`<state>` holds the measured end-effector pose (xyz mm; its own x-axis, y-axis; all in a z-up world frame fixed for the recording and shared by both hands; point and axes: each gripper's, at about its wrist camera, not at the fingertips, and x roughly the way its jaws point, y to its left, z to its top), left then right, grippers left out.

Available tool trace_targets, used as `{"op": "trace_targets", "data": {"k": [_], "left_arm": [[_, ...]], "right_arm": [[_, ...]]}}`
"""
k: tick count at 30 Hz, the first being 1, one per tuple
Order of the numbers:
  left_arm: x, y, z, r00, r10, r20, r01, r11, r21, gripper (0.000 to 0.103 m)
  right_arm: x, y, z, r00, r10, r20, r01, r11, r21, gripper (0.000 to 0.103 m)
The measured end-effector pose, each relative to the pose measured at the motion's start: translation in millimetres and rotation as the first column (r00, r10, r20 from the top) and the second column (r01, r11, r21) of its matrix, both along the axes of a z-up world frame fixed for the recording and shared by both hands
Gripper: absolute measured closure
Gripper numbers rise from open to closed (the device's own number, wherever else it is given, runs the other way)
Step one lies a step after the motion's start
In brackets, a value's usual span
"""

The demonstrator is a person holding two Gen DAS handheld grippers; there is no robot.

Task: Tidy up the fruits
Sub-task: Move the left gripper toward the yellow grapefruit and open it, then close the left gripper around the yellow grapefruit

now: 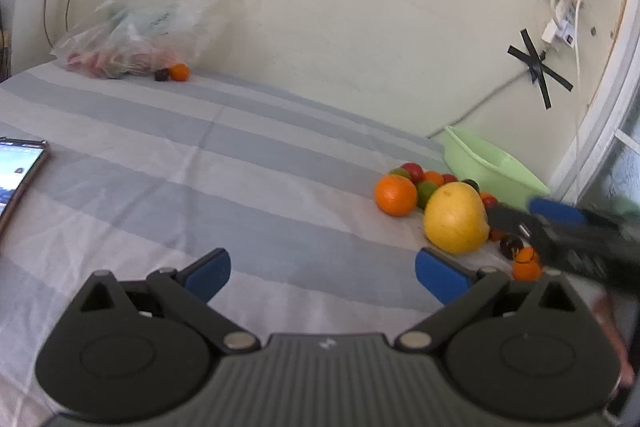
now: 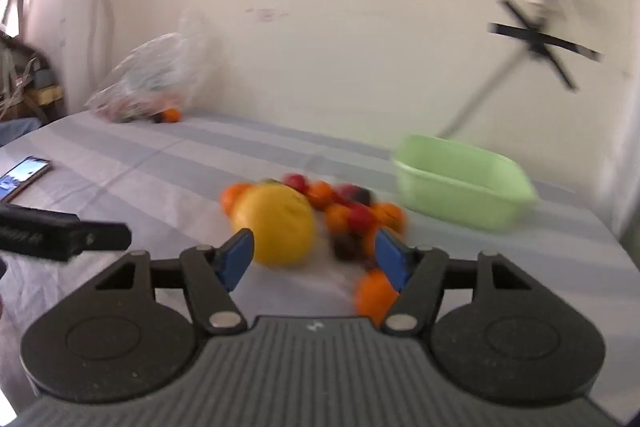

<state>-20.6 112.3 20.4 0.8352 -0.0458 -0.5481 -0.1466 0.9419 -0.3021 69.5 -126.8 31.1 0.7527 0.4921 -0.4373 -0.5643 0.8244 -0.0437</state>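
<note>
A pile of small fruits lies on the striped cloth: a big yellow fruit (image 1: 456, 223) (image 2: 280, 227), an orange (image 1: 395, 195), and several red, green and orange pieces (image 2: 352, 215). Behind them stands a light green basin (image 1: 496, 171) (image 2: 460, 183). My left gripper (image 1: 324, 277) is open over bare cloth, left of the pile. My right gripper (image 2: 315, 263) is open, with the yellow fruit just beyond its left pad and a small orange (image 2: 374, 297) beside its right finger. Neither gripper holds anything. The right wrist view is blurred.
A clear plastic bag (image 1: 140, 31) (image 2: 152, 79) of fruit leans on the wall at the back left, with a small orange (image 1: 179, 72) beside it. A phone (image 1: 20, 171) (image 2: 24, 179) lies at the cloth's left edge. Taped cables and a plug (image 1: 560, 23) hang on the wall.
</note>
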Motion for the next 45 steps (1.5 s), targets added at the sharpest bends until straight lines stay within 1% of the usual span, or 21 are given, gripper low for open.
{"op": "trace_targets", "data": {"k": [3, 5, 6, 7, 8, 9, 10, 12, 15, 18, 20, 25, 28, 30, 34, 37, 40, 42, 43, 44, 45], "left_arm": [[-2, 5, -3, 1.0, -0.006, -0.006, 0.006, 1.0, -0.02, 0.004], [-3, 8, -6, 1.0, -0.013, -0.01, 0.013, 0.999, -0.041, 0.006], [-3, 9, -6, 1.0, -0.018, -0.011, 0.017, 0.999, -0.047, 0.007], [-3, 9, -7, 1.0, -0.024, -0.01, 0.024, 0.999, -0.049, 0.009], [-2, 8, -7, 0.999, -0.031, -0.01, 0.031, 0.998, -0.048, 0.011], [-1, 6, -8, 0.999, -0.042, -0.008, 0.041, 0.998, -0.048, 0.012], [0, 6, -8, 0.999, -0.053, -0.003, 0.053, 0.997, -0.052, 0.013], [4, 7, -5, 0.996, -0.09, 0.009, 0.09, 0.994, -0.07, 0.014], [13, 2, -2, 0.987, -0.159, 0.029, 0.161, 0.981, -0.111, 0.014], [26, -9, 1, 0.969, -0.243, 0.047, 0.248, 0.953, -0.172, 0.014], [35, -18, 2, 0.957, -0.284, 0.053, 0.289, 0.937, -0.198, 0.014], [53, -54, 8, 0.92, -0.385, 0.067, 0.391, 0.905, -0.165, 0.014], [59, -75, 8, 0.892, -0.449, 0.053, 0.452, 0.881, -0.138, 0.014], [62, -89, 8, 0.875, -0.484, 0.036, 0.484, 0.867, -0.114, 0.016], [60, -102, 10, 0.855, -0.519, 0.019, 0.518, 0.851, -0.081, 0.017], [61, -106, 10, 0.856, -0.518, -0.005, 0.516, 0.855, -0.055, 0.018], [61, -101, 9, 0.863, -0.505, -0.021, 0.502, 0.862, -0.07, 0.02], [61, -98, 9, 0.868, -0.497, -0.024, 0.494, 0.866, -0.071, 0.02], [61, -97, 9, 0.867, -0.497, -0.029, 0.494, 0.866, -0.07, 0.024], [61, -97, 8, 0.865, -0.501, -0.037, 0.498, 0.865, -0.07, 0.031], [62, -97, 7, 0.861, -0.507, -0.046, 0.503, 0.861, -0.071, 0.033]], "right_arm": [[21, 24, 5, 0.999, 0.046, -0.013, -0.046, 0.999, 0.006, 0.034], [40, 35, 5, 0.997, 0.047, -0.058, -0.047, 0.999, 0.007, 0.036], [50, 38, 4, 0.995, 0.045, -0.093, -0.044, 0.999, 0.013, 0.039], [59, 39, 1, 0.99, 0.039, -0.135, -0.037, 0.999, 0.017, 0.051], [67, 37, -1, 0.981, 0.032, -0.19, -0.027, 0.999, 0.026, 0.057], [72, 30, -1, 0.97, 0.042, -0.24, -0.025, 0.997, 0.072, 0.057], [73, 26, 0, 0.964, 0.039, -0.264, -0.016, 0.996, 0.092, 0.057], [65, 13, 4, 0.955, 0.051, -0.294, -0.014, 0.992, 0.126, 0.057], [40, -9, 12, 0.953, 0.068, -0.295, -0.023, 0.988, 0.155, 0.057], [12, -31, 16, 0.949, 0.061, -0.309, -0.006, 0.984, 0.178, 0.057], [-2, -41, 18, 0.946, 0.055, -0.319, 0.009, 0.981, 0.194, 0.057], [-19, -60, 10, 0.926, 0.041, -0.375, 0.051, 0.971, 0.233, 0.058], [-28, -66, 5, 0.935, 0.038, -0.353, 0.048, 0.971, 0.232, 0.058], [-29, -65, 5, 0.942, 0.035, -0.334, 0.044, 0.973, 0.226, 0.057], [-37, -62, 3, 0.97, 0.027, -0.241, 0.011, 0.988, 0.156, 0.056], [-39, -59, 1, 0.983, 0.038, -0.177, -0.02, 0.994, 0.106, 0.053], [-35, -54, 1, 0.987, 0.061, -0.146, -0.049, 0.996, 0.081, 0.044], [-36, -48, 1, 0.991, 0.077, -0.11, -0.072, 0.996, 0.045, 0.043], [-38, -46, 0, 0.992, 0.089, -0.093, -0.087, 0.996, 0.028, 0.042], [-38, -44, -1, 0.991, 0.105, -0.079, -0.105, 0.994, 0.014, 0.042], [-37, -41, -3, 0.99, 0.118, -0.072, -0.118, 0.993, -0.003, 0.041]]}}
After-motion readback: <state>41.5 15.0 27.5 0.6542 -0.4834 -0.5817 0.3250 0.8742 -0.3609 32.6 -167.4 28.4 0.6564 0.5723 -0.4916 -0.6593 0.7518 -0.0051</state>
